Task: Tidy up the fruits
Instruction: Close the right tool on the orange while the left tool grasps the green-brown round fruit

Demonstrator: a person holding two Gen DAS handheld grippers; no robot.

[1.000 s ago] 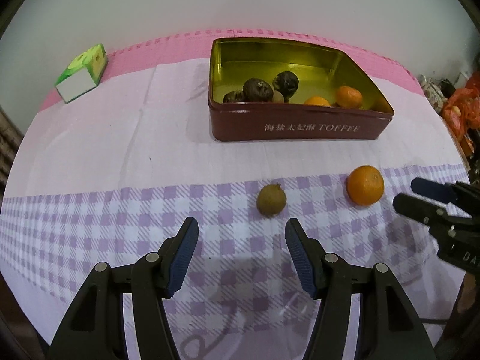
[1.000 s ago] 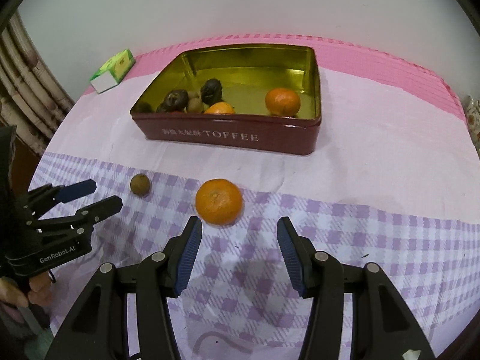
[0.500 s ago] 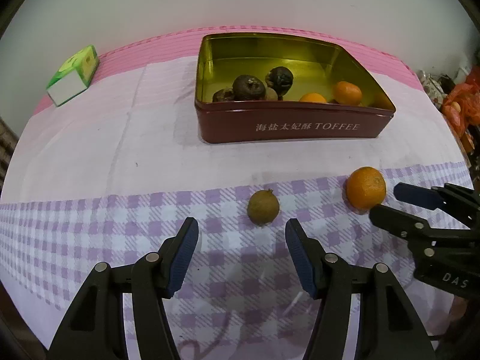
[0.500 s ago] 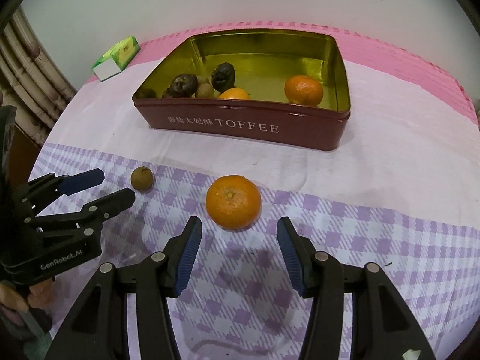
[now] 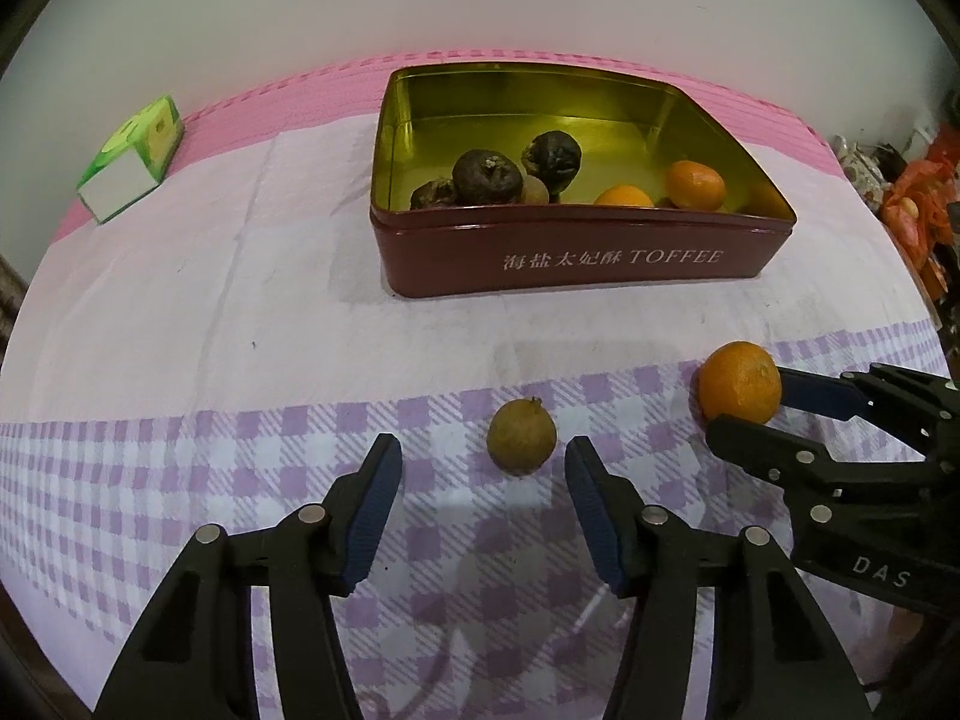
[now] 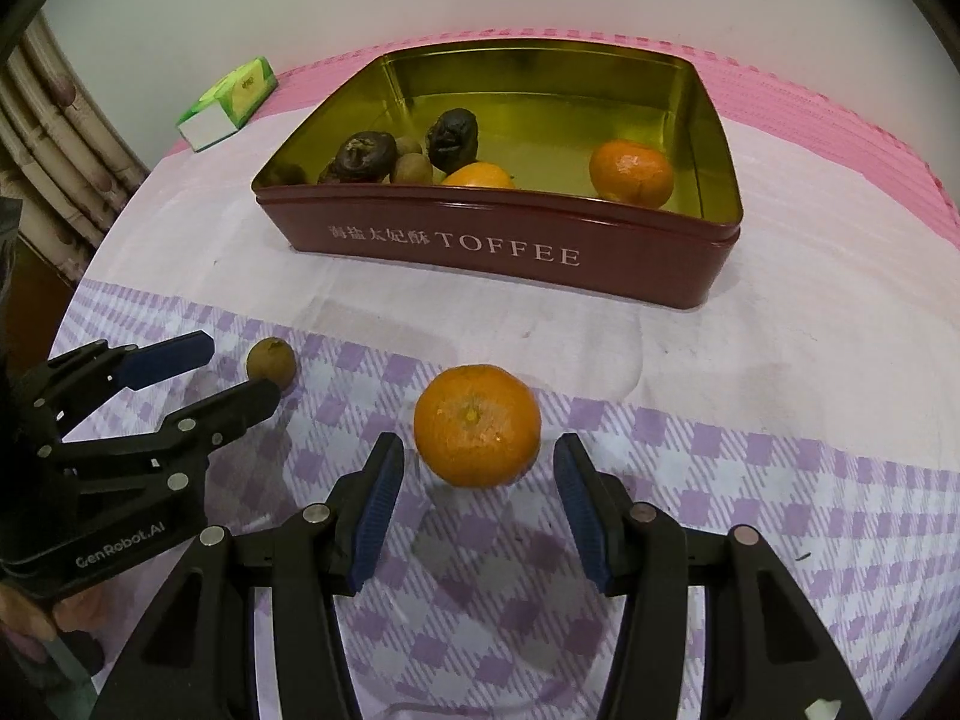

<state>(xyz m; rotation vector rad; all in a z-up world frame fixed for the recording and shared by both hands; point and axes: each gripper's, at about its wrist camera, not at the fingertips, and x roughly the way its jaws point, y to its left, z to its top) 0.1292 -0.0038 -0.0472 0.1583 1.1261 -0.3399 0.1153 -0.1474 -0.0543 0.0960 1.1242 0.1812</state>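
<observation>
A small brown-green fruit (image 5: 521, 443) lies on the purple-checked cloth between the fingertips of my left gripper (image 5: 480, 456), nearer the right pad. The jaws are closing and no pad presses the fruit. An orange (image 6: 477, 425) rests between the tips of my right gripper (image 6: 478, 456), which is open with gaps on both sides. Behind them stands a dark red TOFFEE tin (image 5: 600, 258) holding dark wrinkled fruits, small brown ones and two oranges. In the right wrist view the left gripper (image 6: 240, 366) flanks the small fruit (image 6: 271, 360).
A green-and-white box (image 5: 129, 159) lies at the far left of the table near the wall. Orange and mixed clutter (image 5: 918, 204) sits beyond the table's right edge. A curtain (image 6: 54, 138) hangs at the left. A person's fingers (image 6: 24, 618) hold the left gripper.
Both grippers have moved forward and down toward the table. The small fruit and the orange now sit at the fingertips instead of well ahead of them. The tin looks closer.
</observation>
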